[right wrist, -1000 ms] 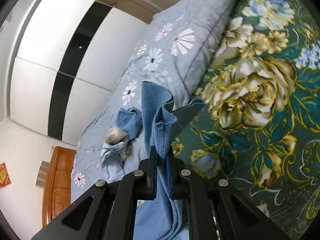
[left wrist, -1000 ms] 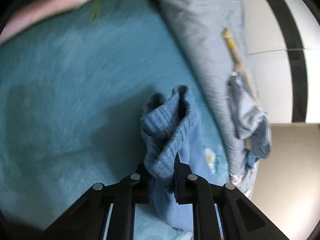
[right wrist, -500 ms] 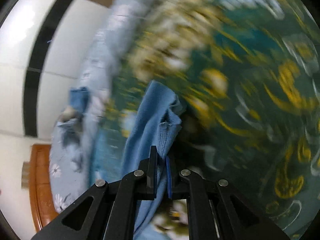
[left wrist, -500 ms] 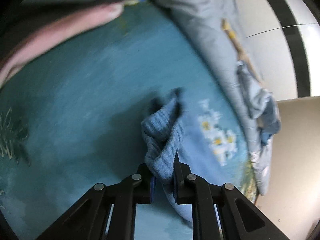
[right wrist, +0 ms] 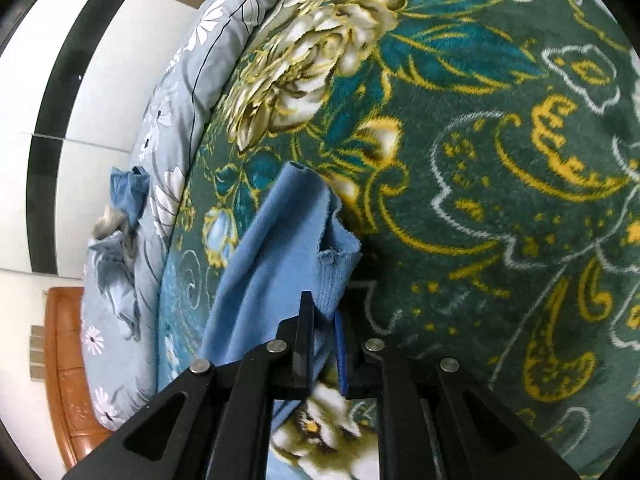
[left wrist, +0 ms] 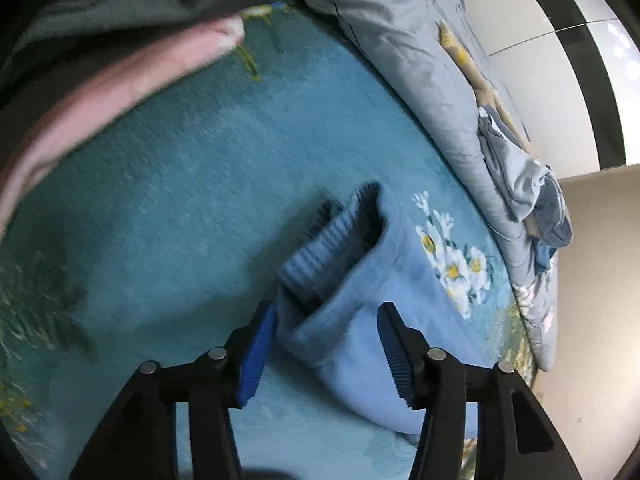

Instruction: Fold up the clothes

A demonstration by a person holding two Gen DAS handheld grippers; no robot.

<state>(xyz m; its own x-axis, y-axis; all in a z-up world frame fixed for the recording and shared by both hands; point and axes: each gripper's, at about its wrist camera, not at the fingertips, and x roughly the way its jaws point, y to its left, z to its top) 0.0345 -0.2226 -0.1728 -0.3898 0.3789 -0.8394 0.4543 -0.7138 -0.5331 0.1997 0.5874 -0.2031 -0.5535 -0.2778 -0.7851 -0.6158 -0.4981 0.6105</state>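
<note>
The blue garment (left wrist: pixel 372 320) lay on the patterned teal blanket (left wrist: pixel 180 208) of the bed, low and centre in the left wrist view, its ribbed cuff or hem (left wrist: pixel 332 240) bunched just ahead of the left gripper (left wrist: pixel 324 344). That gripper's jaws stood spread apart, released, with the cloth lying loose between them; it brushed the left pad but was not pinched. In the right wrist view the right gripper (right wrist: pixel 324 344) had its jaws clenched on another edge of the same garment (right wrist: pixel 272 260), which rose from the jaws toward mid-frame and draped down to the lower left over the blanket (right wrist: pixel 500 160).

Along the upper right of the left view ran a grey-blue flowered duvet (left wrist: pixel 420 60) with a small heap of crumpled blue clothes (left wrist: pixel 524 200) on it; the same heap (right wrist: pixel 120 216) showed at the left edge of the right view. A blurred pink and grey sleeve or arm (left wrist: pixel 120 80) filled the upper left of the left view.

The step in hand appeared to be laying the garment down after a fold, one end set free and the other yet to be let go. The next move would likely call for the right jaws to lower their edge flat onto the blanket and release, then for both grippers to find fresh edges for a further fold
</note>
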